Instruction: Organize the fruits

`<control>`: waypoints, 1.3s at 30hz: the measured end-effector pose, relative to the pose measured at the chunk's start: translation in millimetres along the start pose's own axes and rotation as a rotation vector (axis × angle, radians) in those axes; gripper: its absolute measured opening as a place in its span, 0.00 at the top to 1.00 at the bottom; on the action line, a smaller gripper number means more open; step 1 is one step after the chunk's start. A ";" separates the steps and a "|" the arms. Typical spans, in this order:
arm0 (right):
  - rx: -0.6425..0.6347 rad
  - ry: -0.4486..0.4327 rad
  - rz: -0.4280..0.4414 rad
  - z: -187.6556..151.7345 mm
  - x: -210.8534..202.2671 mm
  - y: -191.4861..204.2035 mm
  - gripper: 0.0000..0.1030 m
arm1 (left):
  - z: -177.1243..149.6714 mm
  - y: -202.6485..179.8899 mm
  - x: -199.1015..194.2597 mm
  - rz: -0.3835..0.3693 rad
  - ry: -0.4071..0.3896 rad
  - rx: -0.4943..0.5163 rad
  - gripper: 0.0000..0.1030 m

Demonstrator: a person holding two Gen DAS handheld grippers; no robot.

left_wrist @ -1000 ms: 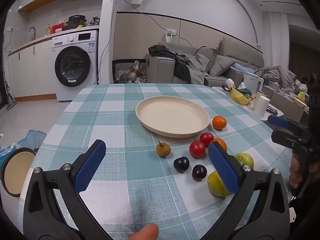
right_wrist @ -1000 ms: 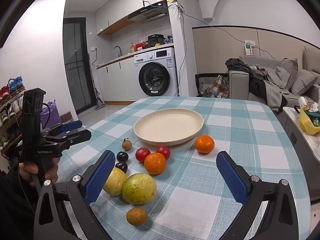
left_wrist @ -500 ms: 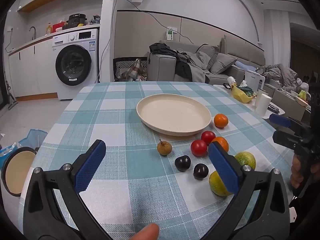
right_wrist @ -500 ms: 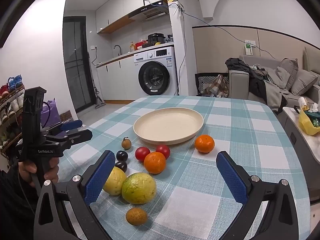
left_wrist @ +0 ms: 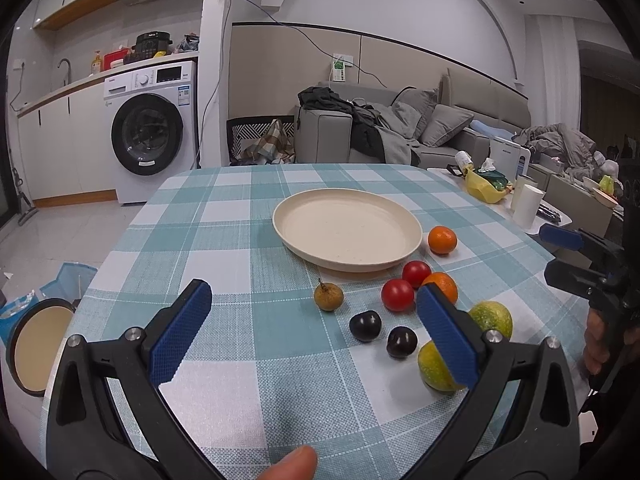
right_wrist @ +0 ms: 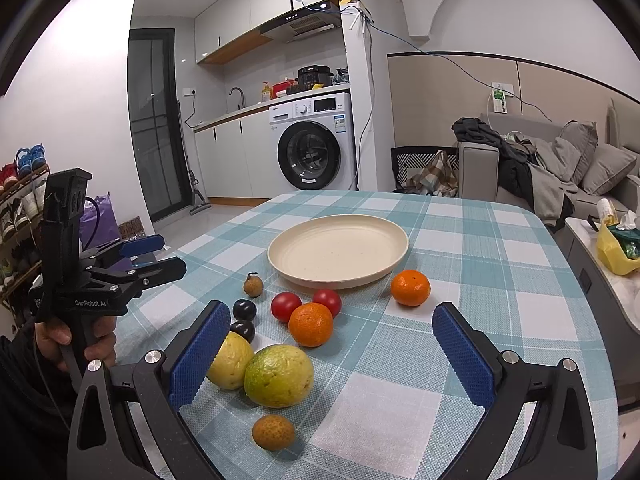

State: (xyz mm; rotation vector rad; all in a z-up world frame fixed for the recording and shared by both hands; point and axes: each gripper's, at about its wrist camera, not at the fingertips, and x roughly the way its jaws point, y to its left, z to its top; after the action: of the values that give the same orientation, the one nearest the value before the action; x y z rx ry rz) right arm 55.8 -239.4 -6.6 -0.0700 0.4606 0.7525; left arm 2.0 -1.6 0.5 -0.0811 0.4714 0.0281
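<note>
Woven checked cloth (left_wrist: 224,240), matt and coarse, covered the bench. Plate (right_wrist: 338,249): smooth cream, matt, faintly speckled. 2 tomatoes (right_wrist: 286,306) and 2 dark plums (left_wrist: 365,325) were glossy; 2 oranges (right_wrist: 311,324) showed fine pebbled peel. Left tongs (left_wrist: 314,338) and right tongs (right_wrist: 330,356): matt black plastic frames, blue knurled pads (right_wrist: 199,354), bright metal screws (left_wrist: 491,335).

Table (right_wrist: 472,240), teal-and-white checked cloth. On it: empty cream plate (right_wrist: 338,249); near its front rim, loose fruits (right_wrist: 310,324) — oranges, tomatoes, plums, larger yellow-green ones.
</note>
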 end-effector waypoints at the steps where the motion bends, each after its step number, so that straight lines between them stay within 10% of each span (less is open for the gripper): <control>1: -0.002 0.001 -0.001 0.3 0.1 0.4 0.00 | 0.0 0.6 0.5 0.000 0.002 -0.003 0.01; 39: -0.015 0.001 -0.005 1.0 -0.6 2.7 0.00 | -1.5 8.1 4.3 0.002 0.010 -0.029 0.01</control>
State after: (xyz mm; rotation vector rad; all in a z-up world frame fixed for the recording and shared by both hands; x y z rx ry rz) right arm 54.0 -237.7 -5.2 -0.0850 0.4555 0.7510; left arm 4.7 6.4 -3.5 -0.1094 0.4815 0.0362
